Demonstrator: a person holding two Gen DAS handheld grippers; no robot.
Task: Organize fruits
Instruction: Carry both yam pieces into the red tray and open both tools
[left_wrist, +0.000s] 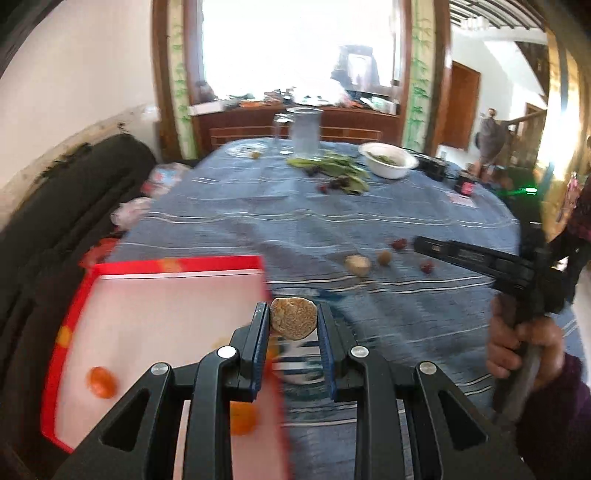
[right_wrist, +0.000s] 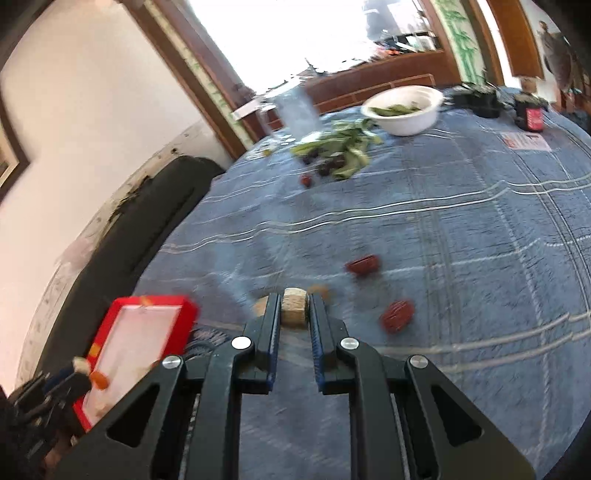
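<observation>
We see the left claw (left_wrist: 293, 325) clamping a tan, rough-skinned fruit (left_wrist: 293, 322) over the red tray's (left_wrist: 177, 265) right edge. The right claw (right_wrist: 294, 311) grips a similar pale piece (right_wrist: 294, 308) above the worktop (right_wrist: 461, 236). Farther on lie two red dates (right_wrist: 397, 315).

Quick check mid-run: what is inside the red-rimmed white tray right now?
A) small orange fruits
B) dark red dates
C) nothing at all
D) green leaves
A: the left wrist view shows small orange fruits lying on the white floor of the red-rimmed white tray, while the dark red dates and green leaves lie on the blue striped tablecloth.
</observation>
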